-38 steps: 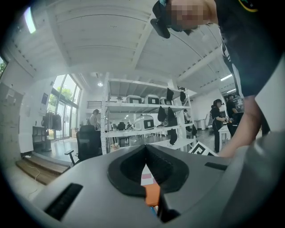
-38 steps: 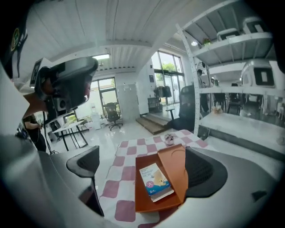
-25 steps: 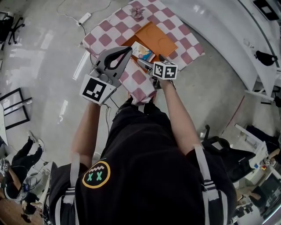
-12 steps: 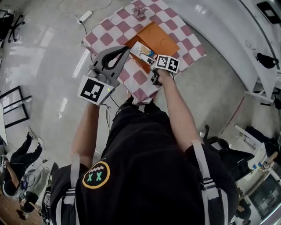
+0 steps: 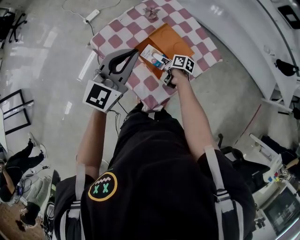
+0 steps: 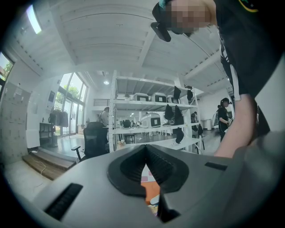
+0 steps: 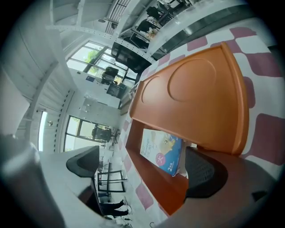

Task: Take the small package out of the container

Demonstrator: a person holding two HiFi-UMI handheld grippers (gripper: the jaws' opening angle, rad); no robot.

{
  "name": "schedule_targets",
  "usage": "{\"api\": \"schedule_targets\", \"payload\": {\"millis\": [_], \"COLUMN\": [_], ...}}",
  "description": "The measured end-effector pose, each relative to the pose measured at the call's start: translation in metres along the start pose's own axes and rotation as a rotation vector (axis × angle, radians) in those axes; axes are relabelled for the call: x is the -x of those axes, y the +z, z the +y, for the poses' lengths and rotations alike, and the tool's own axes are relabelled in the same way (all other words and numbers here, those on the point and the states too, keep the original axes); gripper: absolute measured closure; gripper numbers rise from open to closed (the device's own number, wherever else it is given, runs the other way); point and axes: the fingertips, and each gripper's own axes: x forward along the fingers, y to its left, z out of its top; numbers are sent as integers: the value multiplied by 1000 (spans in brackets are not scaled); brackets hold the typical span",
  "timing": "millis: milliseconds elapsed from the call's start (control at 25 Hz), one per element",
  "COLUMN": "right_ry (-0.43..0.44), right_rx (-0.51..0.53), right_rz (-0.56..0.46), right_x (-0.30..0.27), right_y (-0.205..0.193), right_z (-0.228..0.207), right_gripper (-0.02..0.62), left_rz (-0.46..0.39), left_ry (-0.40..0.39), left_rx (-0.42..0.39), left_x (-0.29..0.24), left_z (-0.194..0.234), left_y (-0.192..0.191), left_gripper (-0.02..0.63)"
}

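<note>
An orange container (image 5: 172, 41) lies open on the checkered table, its lid (image 7: 196, 93) folded back beside the tray (image 7: 151, 187). The small white and blue package (image 7: 161, 150) stands tilted in the tray; in the head view the package (image 5: 151, 53) shows at the tray's near end. My right gripper (image 7: 142, 167) is open around it: one pad (image 7: 202, 171) touches the package's edge, the other pad (image 7: 82, 162) stands well clear. From above, the right gripper (image 5: 161, 60) reaches over the tray. My left gripper (image 5: 135, 52) hovers just left of the container, shut and empty, its tips (image 6: 145, 153) meeting.
The pink and white checkered cloth (image 5: 122, 30) covers a small table. A small folded object (image 5: 151, 12) lies at its far edge. A power strip (image 5: 90, 17) lies on the floor beyond. A curved white counter (image 5: 243, 42) runs on the right.
My right gripper has moved forward over the table to the container, so that the package now sits between its jaws. The left gripper has barely shifted.
</note>
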Motion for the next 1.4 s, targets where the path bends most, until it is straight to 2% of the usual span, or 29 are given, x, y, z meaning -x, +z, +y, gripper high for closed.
{"api": "schedule_targets", "payload": {"millis": [240,520,640,720,880,1120,1400], "right_ry": [15,117,136,117,37,24,-27], "right_rx": [5,-83,-127,-131,-75,-167,-208], "right_rz": [96,104,105,112,166,180,206], "right_x": [-12,-22,-27,-31,-23,-13,-29], "right_y": [-7,-1,0,0,-8,-5,-7], "right_z": [2,9,9,7,4,-4,-11], "right_gripper": [-1,0,0,-1,-2,0,0], "left_rz": [4,16,23,28,24,-5,-9], "left_ry": [10,19,27,32,44,26,11], "left_rx": [3,4,7,8,13,23,30], "left_x": [-1,-3,-1,0,1,-8,-9], "left_z": [6,13,18,20,27,23,16], "left_y": [-2,-4,-5,-5,-5,-6,-4], "left_gripper": [589,589,589,589,589,589,589]}}
